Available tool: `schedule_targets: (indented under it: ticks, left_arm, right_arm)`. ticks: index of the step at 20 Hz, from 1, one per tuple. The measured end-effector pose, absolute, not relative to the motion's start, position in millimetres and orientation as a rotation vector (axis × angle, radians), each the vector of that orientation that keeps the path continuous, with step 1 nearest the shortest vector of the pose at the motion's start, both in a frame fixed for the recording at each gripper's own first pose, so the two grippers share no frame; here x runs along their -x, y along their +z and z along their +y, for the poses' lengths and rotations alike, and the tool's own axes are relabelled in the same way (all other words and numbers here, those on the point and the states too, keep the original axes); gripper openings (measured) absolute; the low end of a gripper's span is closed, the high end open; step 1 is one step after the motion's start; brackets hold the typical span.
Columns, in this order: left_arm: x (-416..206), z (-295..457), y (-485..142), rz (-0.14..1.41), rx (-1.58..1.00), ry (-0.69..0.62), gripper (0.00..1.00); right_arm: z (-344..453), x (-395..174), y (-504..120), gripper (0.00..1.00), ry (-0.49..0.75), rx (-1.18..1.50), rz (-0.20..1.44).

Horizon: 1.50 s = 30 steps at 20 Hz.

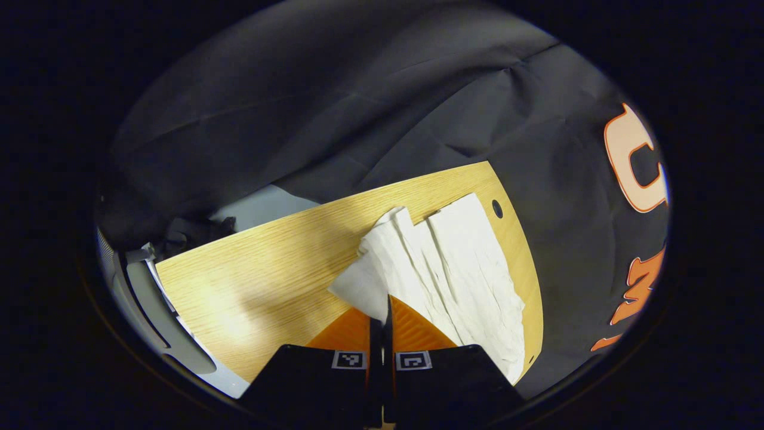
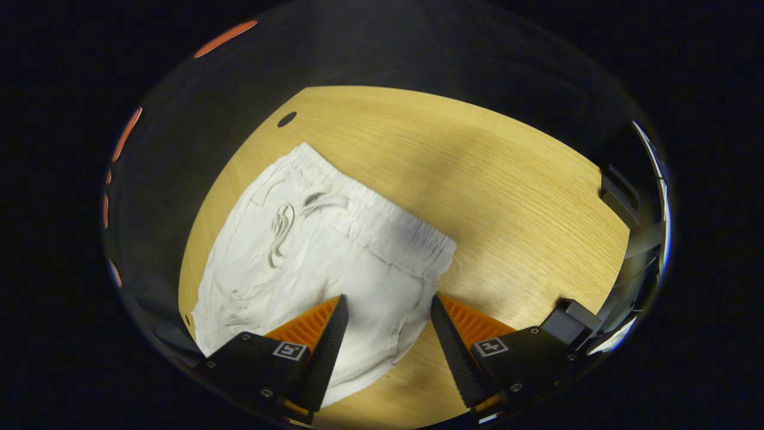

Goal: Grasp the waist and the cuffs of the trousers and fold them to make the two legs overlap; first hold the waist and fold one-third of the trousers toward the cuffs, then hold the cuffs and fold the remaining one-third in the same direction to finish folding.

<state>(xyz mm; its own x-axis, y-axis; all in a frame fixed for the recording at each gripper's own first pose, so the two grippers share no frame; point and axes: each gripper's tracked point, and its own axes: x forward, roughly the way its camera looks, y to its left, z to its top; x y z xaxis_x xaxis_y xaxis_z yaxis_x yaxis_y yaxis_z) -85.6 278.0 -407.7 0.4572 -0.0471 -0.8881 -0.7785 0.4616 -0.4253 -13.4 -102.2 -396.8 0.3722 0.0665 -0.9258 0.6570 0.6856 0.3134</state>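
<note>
White trousers (image 1: 459, 269) lie on the wooden table (image 1: 268, 280), legs side by side and reaching away toward the far edge. In the left gripper view my left gripper (image 1: 385, 310) is shut on a lifted corner of the fabric at the near end. In the right gripper view the trousers (image 2: 310, 251) show their elastic waistband (image 2: 388, 230) and drawstring (image 2: 283, 230). My right gripper (image 2: 387, 307) hangs open just above the cloth below the waistband, one finger over the fabric and the other by its right edge, above the table (image 2: 507, 197).
A small round hole (image 1: 497, 208) marks the table near the far end of the legs, seen too as the hole (image 2: 286, 119) past the waist. A grey-white frame (image 1: 149, 286) and dark bundle (image 1: 191, 230) sit beyond the table's left edge. Dark brackets (image 2: 618, 197) stand at the right edge.
</note>
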Motion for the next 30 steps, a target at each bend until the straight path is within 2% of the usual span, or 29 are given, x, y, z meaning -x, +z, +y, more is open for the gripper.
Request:
schedule_targets:
  ticks: [4, 5, 6, 8, 10, 13, 19, 27, 30]
  left_arm:
    - [71, 268, -398, 1.013, 0.996, 0.514, 0.04]
    - [64, 265, -395, 1.009, 0.988, 0.497, 0.04]
    - [58, 260, -391, 1.008, 0.980, 0.472, 0.04]
    - [45, 256, -385, 0.995, 0.960, 0.435, 0.04]
    - [35, 256, -375, 0.980, 0.947, 0.408, 0.04]
    - [25, 258, -362, 0.991, 0.847, 0.336, 0.04]
    - [-18, 241, -334, 0.963, 0.814, 0.198, 0.04]
    - [-86, 235, -348, 0.987, 0.757, 0.050, 0.04]
    - [-103, 239, -362, 1.023, 0.762, 0.046, 0.04]
  right_arm:
    - [-112, 20, -406, 0.57, -0.513, -0.716, 1.160]
    - [-116, 22, -407, 0.43, -0.531, -0.711, 1.159]
    - [-116, 22, -406, 0.25, -0.542, -0.746, 1.159]
    - [-109, 16, -402, 0.05, -0.533, -0.907, 1.138]
    - [-112, 9, -393, 0.02, -0.529, -1.002, 1.085]
    - [-119, 2, -374, 0.01, -0.485, -1.004, 1.019]
    - [-111, -31, -328, 0.01, -0.408, -1.022, 0.907]
    - [-107, -61, -287, 0.01, -0.432, -1.024, 0.832]
    - [-108, -78, -280, 0.01, -0.445, -0.997, 0.842]
